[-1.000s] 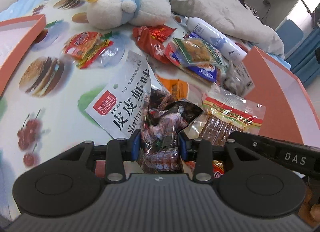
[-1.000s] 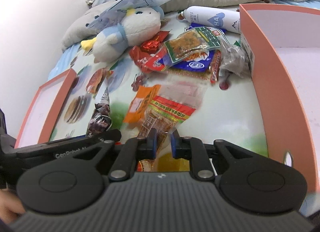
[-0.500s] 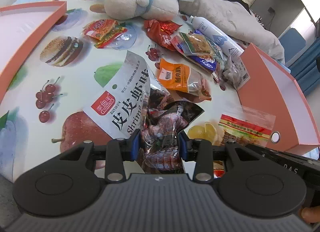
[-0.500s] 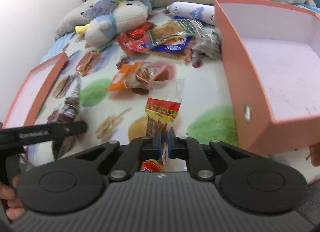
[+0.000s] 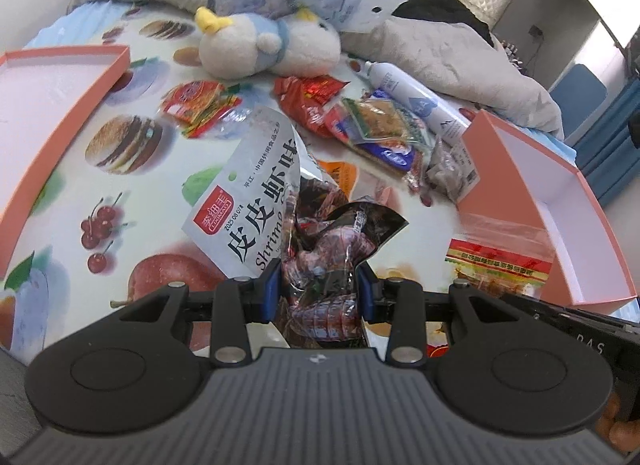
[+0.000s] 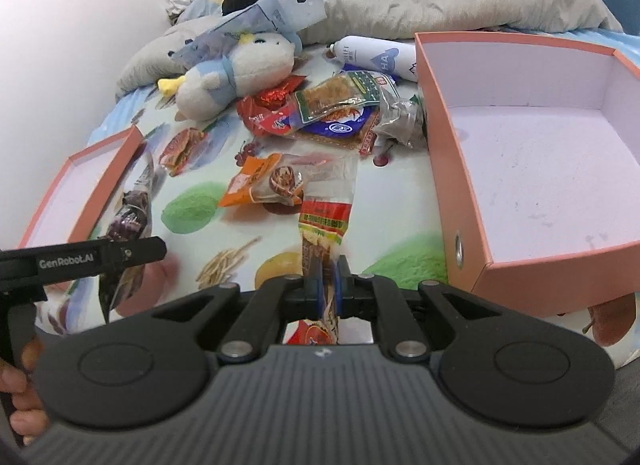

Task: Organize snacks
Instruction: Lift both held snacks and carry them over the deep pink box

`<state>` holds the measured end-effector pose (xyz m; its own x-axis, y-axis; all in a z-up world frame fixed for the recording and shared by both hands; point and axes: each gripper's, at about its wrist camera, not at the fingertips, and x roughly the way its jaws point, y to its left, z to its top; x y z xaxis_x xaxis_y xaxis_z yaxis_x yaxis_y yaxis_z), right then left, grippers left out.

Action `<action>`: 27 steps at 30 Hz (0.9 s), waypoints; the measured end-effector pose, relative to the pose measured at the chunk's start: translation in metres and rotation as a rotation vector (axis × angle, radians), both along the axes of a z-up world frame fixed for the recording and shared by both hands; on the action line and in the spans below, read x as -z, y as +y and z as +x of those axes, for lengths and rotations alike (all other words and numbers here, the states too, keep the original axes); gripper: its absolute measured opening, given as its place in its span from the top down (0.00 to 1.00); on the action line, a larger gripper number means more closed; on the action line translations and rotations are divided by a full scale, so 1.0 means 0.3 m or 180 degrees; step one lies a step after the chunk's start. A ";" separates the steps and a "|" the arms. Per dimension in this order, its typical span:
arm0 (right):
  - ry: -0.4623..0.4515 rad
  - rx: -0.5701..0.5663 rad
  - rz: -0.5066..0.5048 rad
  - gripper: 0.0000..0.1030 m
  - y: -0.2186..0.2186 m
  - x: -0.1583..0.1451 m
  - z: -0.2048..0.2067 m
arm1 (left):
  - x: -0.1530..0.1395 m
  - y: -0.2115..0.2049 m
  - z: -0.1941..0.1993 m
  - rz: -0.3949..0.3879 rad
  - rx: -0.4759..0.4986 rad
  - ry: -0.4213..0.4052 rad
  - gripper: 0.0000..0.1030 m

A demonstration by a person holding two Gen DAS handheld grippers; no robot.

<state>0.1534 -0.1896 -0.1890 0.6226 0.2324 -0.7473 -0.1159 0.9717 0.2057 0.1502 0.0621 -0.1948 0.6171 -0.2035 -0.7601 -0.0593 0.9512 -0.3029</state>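
My left gripper (image 5: 319, 289) is shut on a white and clear shrimp snack bag (image 5: 280, 201), held above the fruit-print cloth. My right gripper (image 6: 329, 279) is shut on a clear bag of brown strips with a red and yellow label (image 6: 323, 221); this bag also shows in the left wrist view (image 5: 500, 261). A shallow orange lid (image 5: 60, 113) lies at the left. A deep orange box (image 6: 532, 169) stands at the right. An orange snack pack (image 6: 266, 185) lies loose on the cloth.
A pile of snack packs (image 6: 332, 113) lies in the middle at the back, with a plush duck (image 6: 236, 73), a white bottle (image 6: 376, 57) and a grey blanket (image 6: 440, 1) behind it. A red and yellow packet (image 5: 198, 105) lies near the lid.
Both grippers have lifted and pulled back with their bags. The right gripper's bag has swung toward the deep orange box, and the orange snack pack beneath now lies uncovered.
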 end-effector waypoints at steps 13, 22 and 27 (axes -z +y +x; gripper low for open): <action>-0.0463 0.0012 -0.0016 0.92 -0.065 -0.206 -0.007 | -0.228 -0.159 0.045 0.0122 0.0321 -0.0326 0.58; -0.0879 0.0022 -0.0012 0.92 -0.134 -0.378 0.005 | -0.433 -0.299 0.086 0.0111 0.0531 -0.0693 0.58; -0.1136 0.0087 -0.0056 0.92 -0.193 -0.474 0.015 | -0.539 -0.375 0.117 0.0052 0.0652 -0.0871 0.58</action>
<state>0.1579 -0.2474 -0.0466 0.8509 0.2010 -0.4854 -0.1513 0.9785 0.1400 0.1852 -0.0503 -0.0332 0.7463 -0.3336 -0.5760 0.2149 0.9398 -0.2658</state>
